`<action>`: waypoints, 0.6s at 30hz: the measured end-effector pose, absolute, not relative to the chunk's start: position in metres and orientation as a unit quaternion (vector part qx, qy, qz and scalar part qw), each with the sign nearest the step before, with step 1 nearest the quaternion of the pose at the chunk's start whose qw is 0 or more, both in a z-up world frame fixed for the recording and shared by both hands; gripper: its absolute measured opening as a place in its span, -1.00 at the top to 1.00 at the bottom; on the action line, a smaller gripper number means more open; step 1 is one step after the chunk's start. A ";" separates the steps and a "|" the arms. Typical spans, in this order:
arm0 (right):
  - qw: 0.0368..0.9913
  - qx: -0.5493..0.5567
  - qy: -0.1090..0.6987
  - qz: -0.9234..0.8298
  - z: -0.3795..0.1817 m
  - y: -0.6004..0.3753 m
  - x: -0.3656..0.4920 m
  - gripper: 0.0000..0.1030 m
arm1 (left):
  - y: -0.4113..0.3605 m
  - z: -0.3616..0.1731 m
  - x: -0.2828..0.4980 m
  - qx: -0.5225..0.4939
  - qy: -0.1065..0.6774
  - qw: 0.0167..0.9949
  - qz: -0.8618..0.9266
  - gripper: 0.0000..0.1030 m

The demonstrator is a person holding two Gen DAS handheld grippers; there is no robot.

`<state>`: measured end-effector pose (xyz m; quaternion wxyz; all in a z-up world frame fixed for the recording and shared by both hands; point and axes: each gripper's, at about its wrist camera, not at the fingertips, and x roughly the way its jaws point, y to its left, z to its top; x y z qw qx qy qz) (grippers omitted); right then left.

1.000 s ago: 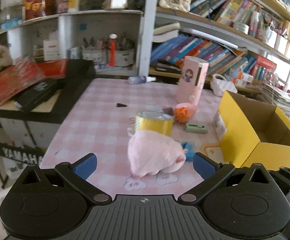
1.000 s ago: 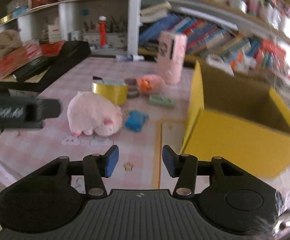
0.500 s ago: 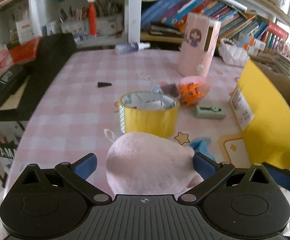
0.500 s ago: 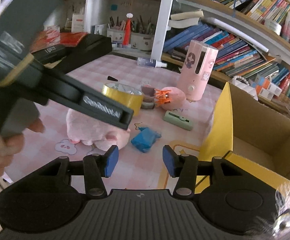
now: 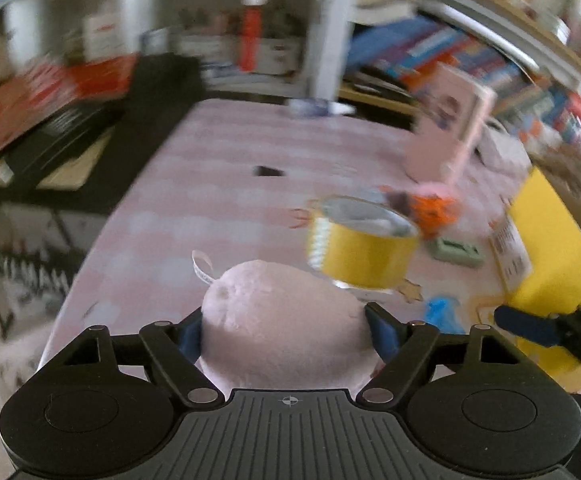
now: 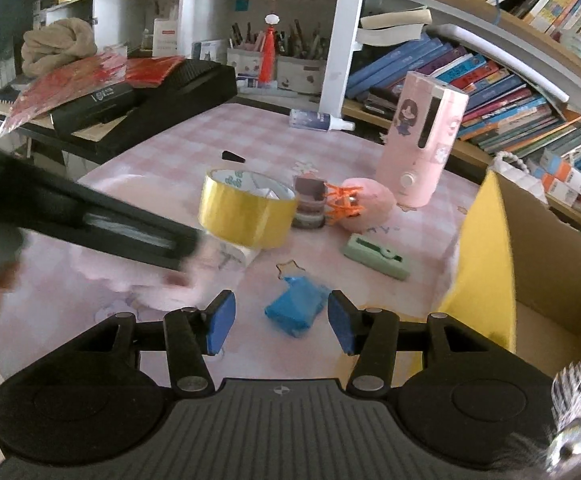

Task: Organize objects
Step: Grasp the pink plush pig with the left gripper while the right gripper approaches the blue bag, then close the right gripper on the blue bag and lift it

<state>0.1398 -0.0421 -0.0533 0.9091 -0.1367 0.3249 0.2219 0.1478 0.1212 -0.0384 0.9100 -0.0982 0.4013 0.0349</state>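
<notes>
White shelves [image 6: 330, 40] crammed with books [image 6: 470, 76] stand behind the pink checked table [image 6: 194, 140]

My left gripper [image 5: 286, 330] is closing around the pink plush toy [image 5: 286, 320] — pads at its flanks — yellow tape roll [image 5: 360, 250] just beyond.

We see a desk [image 6: 178, 148] under a pink checked cloth. On it lie a pink plush toy [image 5: 286, 332], a yellow tape roll [image 6: 246, 212], a blue crumpled piece [image 6: 296, 310], a green oblong item [image 6: 374, 256], a small black wedge [image 6: 232, 156] and a white bottle on its side [image 6: 320, 120]. A tall pink cylinder [image 6: 426, 144] stands upright, and a yellow cardboard box [image 6: 486, 272] sits at the right edge.
</notes>
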 end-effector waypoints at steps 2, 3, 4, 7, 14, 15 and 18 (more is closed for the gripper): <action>0.908 -0.132 0.336 0.212 -0.057 -0.037 0.150 0.06 | 0.131 -0.034 0.140 -0.119 0.397 0.909 0.051 -0.57; 0.908 -0.125 0.345 0.204 -0.059 -0.036 0.156 0.07 | 0.135 -0.032 0.137 -0.128 0.395 0.908 0.055 -0.57; 0.908 -0.118 0.355 0.191 -0.062 -0.035 0.163 0.07 | 0.137 -0.030 0.134 -0.134 0.394 0.908 0.057 -0.57; 0.902 -0.089 0.394 0.150 -0.073 -0.036 0.183 0.07 | 0.137 -0.026 0.129 -0.150 0.389 0.907 0.057 -0.57; 0.896 -0.062 0.418 0.137 -0.087 -0.036 0.201 0.40 | 0.131 -0.023 0.124 -0.156 0.382 0.910 0.043 -0.57; 0.896 -0.062 0.416 0.142 -0.087 -0.035 0.203 0.49 | 0.132 -0.023 0.123 -0.158 0.381 0.910 0.042 -0.57; 0.894 -0.057 0.416 0.159 -0.083 -0.036 0.202 0.51 | 0.135 -0.020 0.118 -0.164 0.373 0.912 0.039 -0.57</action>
